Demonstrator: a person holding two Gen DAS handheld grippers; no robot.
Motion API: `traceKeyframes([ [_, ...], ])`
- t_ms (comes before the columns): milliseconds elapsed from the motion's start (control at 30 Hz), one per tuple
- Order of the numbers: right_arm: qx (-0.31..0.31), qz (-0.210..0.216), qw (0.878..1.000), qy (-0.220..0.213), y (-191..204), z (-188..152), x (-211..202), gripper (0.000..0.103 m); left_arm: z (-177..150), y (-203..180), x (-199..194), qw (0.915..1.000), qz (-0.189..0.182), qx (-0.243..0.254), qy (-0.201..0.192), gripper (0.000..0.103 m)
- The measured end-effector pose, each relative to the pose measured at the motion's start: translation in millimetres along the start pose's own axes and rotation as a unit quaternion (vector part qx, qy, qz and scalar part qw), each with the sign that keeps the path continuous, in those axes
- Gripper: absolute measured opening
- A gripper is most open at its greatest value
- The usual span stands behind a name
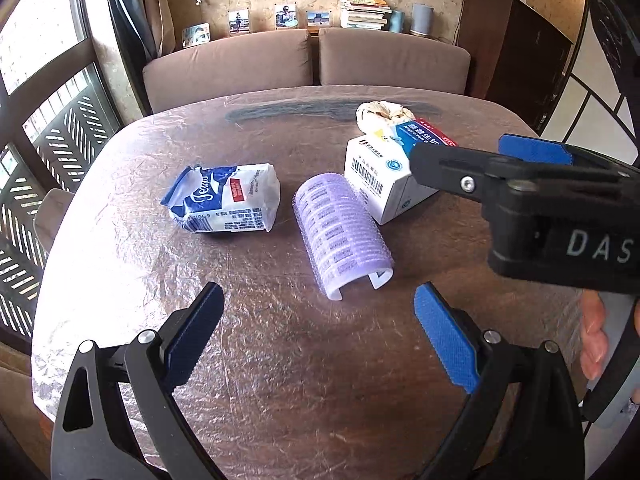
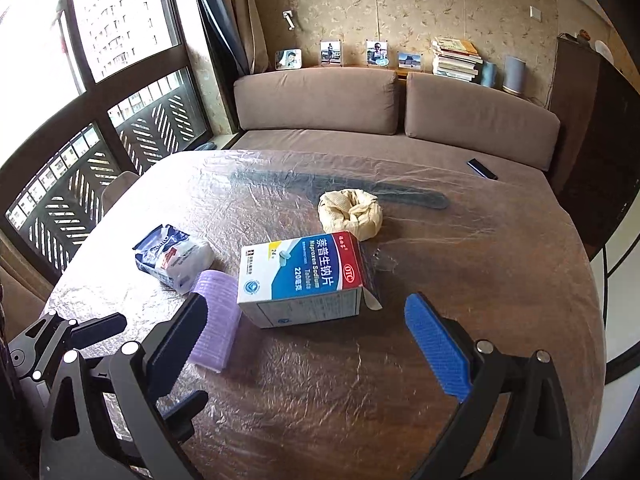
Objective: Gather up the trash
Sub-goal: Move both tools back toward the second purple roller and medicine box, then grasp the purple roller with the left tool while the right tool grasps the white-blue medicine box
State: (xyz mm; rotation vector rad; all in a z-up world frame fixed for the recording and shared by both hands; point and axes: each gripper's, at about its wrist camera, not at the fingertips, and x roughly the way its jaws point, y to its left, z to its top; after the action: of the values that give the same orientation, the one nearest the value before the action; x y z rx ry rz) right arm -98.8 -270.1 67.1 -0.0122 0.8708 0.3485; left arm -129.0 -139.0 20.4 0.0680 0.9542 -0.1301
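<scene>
Trash lies on a round table covered in clear plastic (image 1: 280,360). A blue-and-white tissue pack (image 1: 224,198) lies at the left, also in the right wrist view (image 2: 174,258). A curled purple label sheet (image 1: 342,236) lies in the middle (image 2: 218,320). A white, blue and red medicine box (image 1: 388,176) sits to its right (image 2: 302,280). A crumpled cream cloth (image 1: 382,114) lies behind the box (image 2: 352,214). My left gripper (image 1: 316,336) is open and empty, just short of the purple sheet. My right gripper (image 2: 306,340) is open and empty, in front of the box; it also shows in the left wrist view (image 1: 480,160).
A brown sofa (image 2: 400,120) stands behind the table, with a dark phone-like object (image 2: 482,169) on its seat. A shelf with photos and books (image 2: 452,60) runs along the wall. A window with a railing (image 2: 80,152) is at the left. A dark cabinet (image 2: 592,140) stands at the right.
</scene>
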Motion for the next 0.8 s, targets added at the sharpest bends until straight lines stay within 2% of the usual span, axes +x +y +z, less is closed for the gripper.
traceKeyframes([
  [300, -0.012, 0.014, 1.000, 0.021, -2.2, 9.4, 35.4, 0.097, 10.8, 0.6, 23.2, 0.9998, 0.003, -0.019, 0.005, 0.096],
  [367, -0.008, 0.018, 0.999, 0.025, -3.8, 8.7, 39.7, 0.094, 12.8, -1.1, 27.7, 0.9998, 0.002, -0.018, 0.008, 0.088],
  [500, 0.001, 0.024, 0.999, 0.031, -8.9, 7.4, 45.6, 0.093, 14.5, -4.7, 33.6, 0.9998, 0.006, -0.015, 0.009, 0.085],
  [567, 0.000, 0.026, 0.999, 0.033, -10.3, 7.4, 48.1, 0.092, 15.8, -6.8, 34.2, 0.9999, 0.010, -0.009, 0.006, 0.079],
  [700, -0.005, 0.025, 0.999, 0.033, -9.4, 7.8, 49.8, 0.088, 16.7, -8.8, 35.6, 0.9999, 0.014, -0.005, 0.004, 0.077],
  [800, -0.010, 0.024, 0.999, 0.034, -7.1, 7.7, 48.4, 0.085, 17.2, -11.3, 33.8, 0.9999, 0.012, 0.000, 0.000, 0.064],
])
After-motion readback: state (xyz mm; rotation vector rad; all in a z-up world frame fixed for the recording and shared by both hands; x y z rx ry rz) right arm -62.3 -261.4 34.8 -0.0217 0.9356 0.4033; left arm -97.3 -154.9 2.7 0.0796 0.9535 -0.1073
